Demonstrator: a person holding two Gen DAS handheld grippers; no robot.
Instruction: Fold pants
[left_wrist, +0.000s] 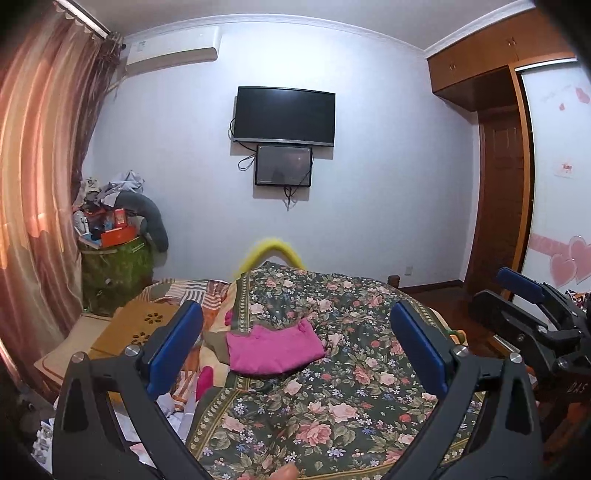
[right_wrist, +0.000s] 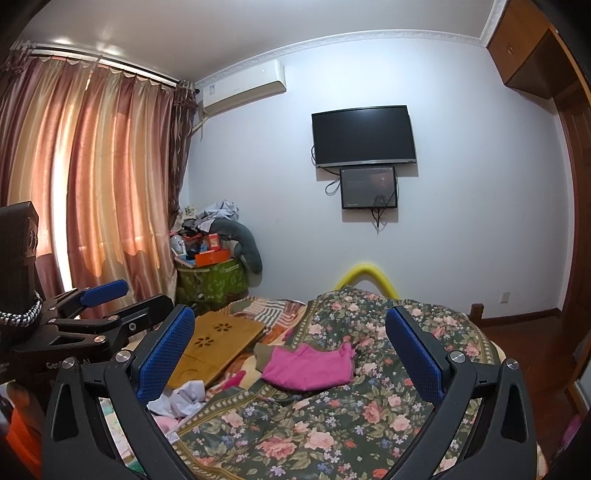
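The pink pants (left_wrist: 275, 350) lie folded into a compact bundle on the floral quilt (left_wrist: 354, 387), toward the far middle of the bed, with an olive garment (right_wrist: 264, 352) touching their left edge. The left gripper (left_wrist: 297, 350) hovers above the near part of the quilt, its blue pads spread wide and holding nothing; the right gripper (right_wrist: 290, 356) hangs alongside, equally wide open and empty. Left of the pants a wooden lap tray (right_wrist: 216, 341) rests on a striped sheet, and crumpled white cloth (right_wrist: 184, 397) lies near the left pad. Against the far wall stand a cluttered green hamper (right_wrist: 212, 282), a mounted television (left_wrist: 284, 116) and a yellow padded bed rail (left_wrist: 271, 253).
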